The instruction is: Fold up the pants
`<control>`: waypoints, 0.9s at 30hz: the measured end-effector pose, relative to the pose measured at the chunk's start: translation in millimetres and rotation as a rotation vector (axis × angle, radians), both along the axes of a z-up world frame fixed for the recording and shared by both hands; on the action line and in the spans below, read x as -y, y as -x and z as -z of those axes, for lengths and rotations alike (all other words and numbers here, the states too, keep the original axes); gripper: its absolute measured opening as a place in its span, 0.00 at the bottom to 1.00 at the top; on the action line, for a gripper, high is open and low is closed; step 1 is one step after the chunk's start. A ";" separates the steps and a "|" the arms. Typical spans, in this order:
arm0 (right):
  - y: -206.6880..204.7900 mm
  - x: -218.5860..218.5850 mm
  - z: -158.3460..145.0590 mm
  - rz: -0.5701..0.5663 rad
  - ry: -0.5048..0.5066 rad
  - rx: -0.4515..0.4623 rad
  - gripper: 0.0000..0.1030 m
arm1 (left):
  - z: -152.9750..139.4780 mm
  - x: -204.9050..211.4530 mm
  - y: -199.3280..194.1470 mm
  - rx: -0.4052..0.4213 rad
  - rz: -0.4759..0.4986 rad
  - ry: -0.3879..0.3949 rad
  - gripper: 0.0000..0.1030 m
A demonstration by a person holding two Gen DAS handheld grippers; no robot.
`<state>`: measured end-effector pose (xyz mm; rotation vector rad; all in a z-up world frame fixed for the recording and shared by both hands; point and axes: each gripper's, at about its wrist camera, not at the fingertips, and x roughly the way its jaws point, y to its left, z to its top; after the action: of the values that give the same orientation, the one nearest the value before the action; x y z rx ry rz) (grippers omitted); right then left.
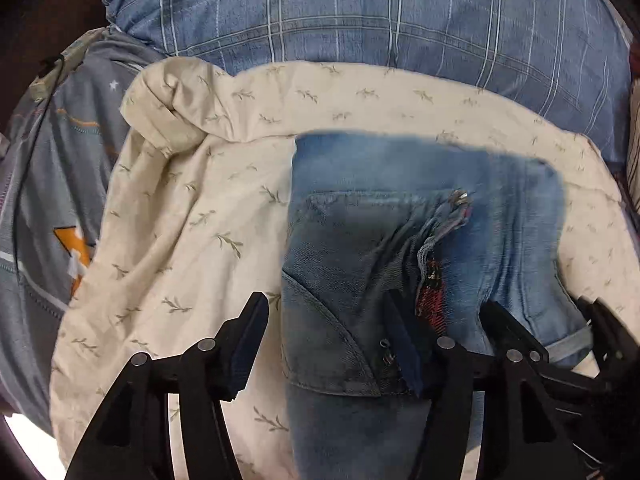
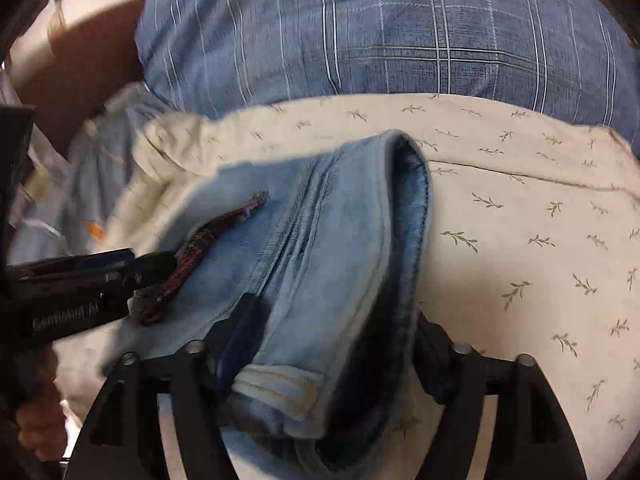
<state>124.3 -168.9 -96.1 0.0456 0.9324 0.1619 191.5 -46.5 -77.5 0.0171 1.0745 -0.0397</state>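
Light blue jeans lie folded on a cream leaf-print sheet; a back pocket faces up and a red plaid strip shows at the fold. My left gripper is open and straddles the pocket side, with its left finger just off the jeans' edge. In the right wrist view a folded leg of the jeans bulges up between the fingers of my right gripper, which stand wide and do not visibly pinch it. The right gripper also shows at the jeans' right edge.
A blue plaid pillow or duvet lies along the far side of the sheet. Grey-blue bedding with an orange print is bunched at the left. The left gripper and a hand enter the right wrist view from the left.
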 end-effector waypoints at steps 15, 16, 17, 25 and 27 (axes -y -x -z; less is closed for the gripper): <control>67.2 6.2 -38.6 0.180 0.096 0.070 0.99 | -39.1 -24.9 100.7 0.226 0.004 -0.206 0.72; 72.6 1.1 -38.5 0.181 0.121 0.055 0.99 | -40.0 -22.5 110.2 0.233 0.013 -0.231 0.72; 79.0 -1.7 -39.6 0.180 0.138 0.051 0.99 | -39.4 -19.0 120.3 0.236 0.021 -0.269 0.72; 128.9 -8.6 -66.8 0.184 0.223 0.153 0.99 | -43.5 -9.7 164.4 0.240 0.079 -0.349 0.73; 133.2 -2.2 -72.0 0.212 0.215 0.162 0.99 | -45.1 -18.0 166.4 0.163 0.076 -0.229 0.72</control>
<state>-8.9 -166.7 -24.1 -0.0664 0.7730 -0.1302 25.1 -28.5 -32.3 0.2634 0.9102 0.0161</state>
